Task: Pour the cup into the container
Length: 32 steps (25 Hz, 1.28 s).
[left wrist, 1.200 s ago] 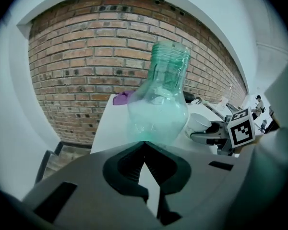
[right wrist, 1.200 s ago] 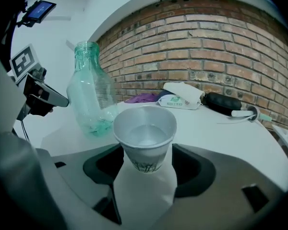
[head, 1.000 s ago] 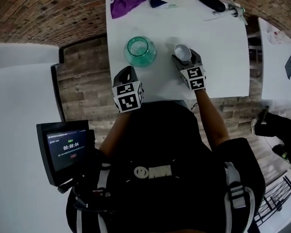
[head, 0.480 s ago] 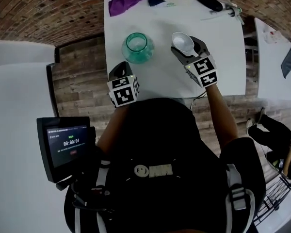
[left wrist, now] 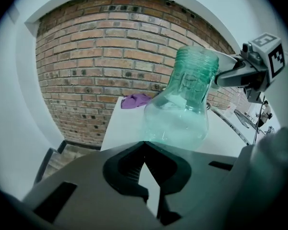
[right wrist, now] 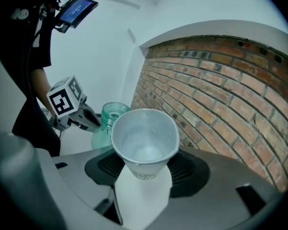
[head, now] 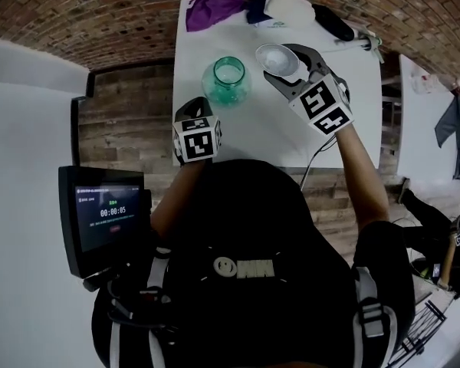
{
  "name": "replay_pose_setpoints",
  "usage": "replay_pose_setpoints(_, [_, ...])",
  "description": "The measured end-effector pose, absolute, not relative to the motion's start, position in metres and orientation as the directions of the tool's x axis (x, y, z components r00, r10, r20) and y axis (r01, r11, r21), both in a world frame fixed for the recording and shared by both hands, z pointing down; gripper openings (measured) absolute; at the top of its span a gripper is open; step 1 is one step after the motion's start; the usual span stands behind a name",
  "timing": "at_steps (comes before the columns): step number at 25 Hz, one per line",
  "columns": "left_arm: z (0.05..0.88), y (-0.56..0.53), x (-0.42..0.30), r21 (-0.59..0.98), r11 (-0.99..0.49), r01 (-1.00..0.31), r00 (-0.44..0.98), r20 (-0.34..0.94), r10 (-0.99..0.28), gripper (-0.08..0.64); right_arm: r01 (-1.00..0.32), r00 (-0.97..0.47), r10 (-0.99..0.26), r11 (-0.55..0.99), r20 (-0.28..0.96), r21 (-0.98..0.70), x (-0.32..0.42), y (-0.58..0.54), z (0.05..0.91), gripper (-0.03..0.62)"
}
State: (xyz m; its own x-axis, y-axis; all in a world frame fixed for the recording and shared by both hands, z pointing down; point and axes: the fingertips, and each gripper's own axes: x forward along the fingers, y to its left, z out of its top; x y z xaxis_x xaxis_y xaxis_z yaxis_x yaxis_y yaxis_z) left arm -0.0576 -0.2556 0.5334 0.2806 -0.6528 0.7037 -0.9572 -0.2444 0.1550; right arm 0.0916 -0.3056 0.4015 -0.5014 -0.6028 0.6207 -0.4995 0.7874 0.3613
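Note:
A white paper cup is held off the table with my right gripper shut on its lower part. The cup's mouth leans toward the green glass jar, which stands upright on the white table. The cup is to the right of the jar's neck and higher than it. Something pale lies in the cup's bottom. My left gripper hangs just in front of the jar, shut on nothing and not touching it.
Purple cloth, a white cloth and a black object lie along the table's far edge. A timer screen stands at the left, and a second table at the right. A brick wall runs behind.
My right gripper has lifted the cup from the table, carried it up beside the jar's mouth and rolled it. The left gripper has stayed in place.

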Motion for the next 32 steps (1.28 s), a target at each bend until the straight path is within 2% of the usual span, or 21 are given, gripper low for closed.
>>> replay_pose_setpoints(8, [0.533,-0.260,-0.058,0.131,-0.245,-0.961,0.265,0.700,-0.663,0.000,-0.303,-0.449,-0.574,0.819,0.685,0.487,0.064,-0.319,0.404,0.275])
replay_pose_setpoints(13, [0.532,-0.260,-0.056,0.133,-0.243,-0.961,0.265,0.698,-0.665,0.000,-0.178,-0.405,-0.601,0.791,0.689,0.585,0.053,-0.323,0.402,0.275])
replay_pose_setpoints(23, [0.531,-0.263,-0.055,0.128,-0.246,-0.961,0.265,0.693,-0.671,0.000,-0.017,-0.317,-0.678,0.703,0.663,0.711,0.052,-0.327,0.396,0.275])
replay_pose_setpoints(32, [0.530,-0.265,-0.055,0.132,-0.243,-0.961,0.266,0.686,-0.678,0.000,0.048,-0.284,-0.708,0.663,0.647,0.747,0.053,-0.329,0.395,0.275])
